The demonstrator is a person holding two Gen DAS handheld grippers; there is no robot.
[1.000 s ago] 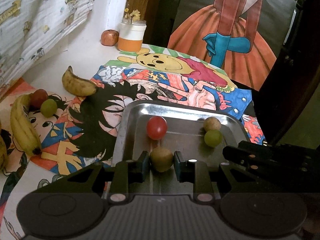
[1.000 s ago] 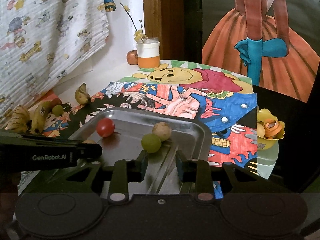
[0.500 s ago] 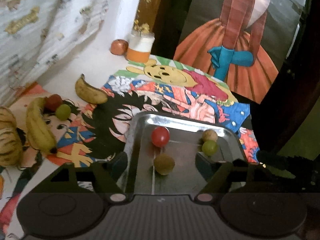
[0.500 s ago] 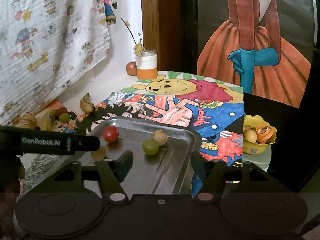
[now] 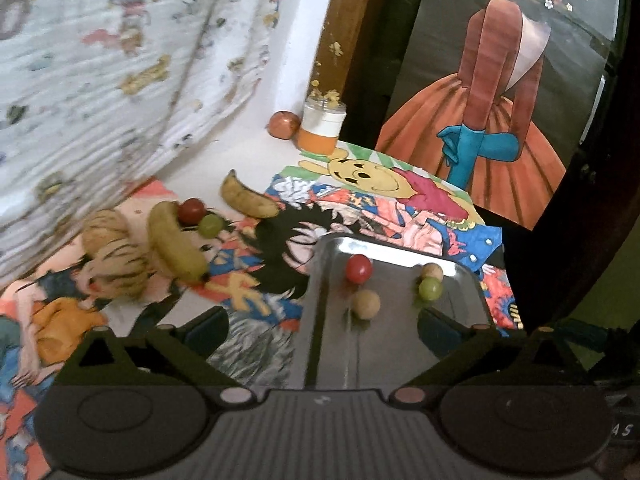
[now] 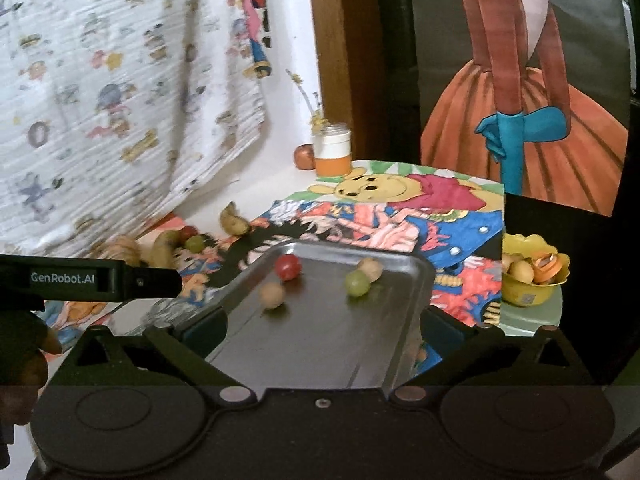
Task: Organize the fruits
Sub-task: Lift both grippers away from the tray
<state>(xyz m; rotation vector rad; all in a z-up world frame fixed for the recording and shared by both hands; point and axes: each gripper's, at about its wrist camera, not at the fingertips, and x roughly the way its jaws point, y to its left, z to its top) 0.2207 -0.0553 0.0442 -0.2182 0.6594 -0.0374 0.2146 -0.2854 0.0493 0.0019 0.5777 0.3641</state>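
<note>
A steel tray (image 5: 396, 360) lies on the cartoon cloth and holds a red fruit (image 5: 359, 268), a tan fruit (image 5: 365, 304), a green fruit (image 5: 430, 289) and a smaller tan one (image 5: 432, 271). My left gripper (image 5: 324, 328) hangs above the tray's near end, its jaws opening wide, with nothing between them; the tan fruit lies just ahead. My right gripper (image 6: 322, 328) also has its jaws opening, with nothing in them, over the same tray (image 6: 320, 344). The left gripper's finger (image 6: 100, 279) shows at the left of the right wrist view.
Left of the tray lie two bananas (image 5: 176, 242) (image 5: 246, 200), a red fruit (image 5: 191, 211), a green fruit (image 5: 211, 225) and a striped fruit (image 5: 116, 264). A jar (image 5: 323, 128) and an apple (image 5: 284, 124) stand at the back. A yellow bowl (image 6: 532, 276) sits right.
The left gripper let go of the tan fruit, which now rests in the tray. Both grippers opened wide and drew back and upward from the tray.
</note>
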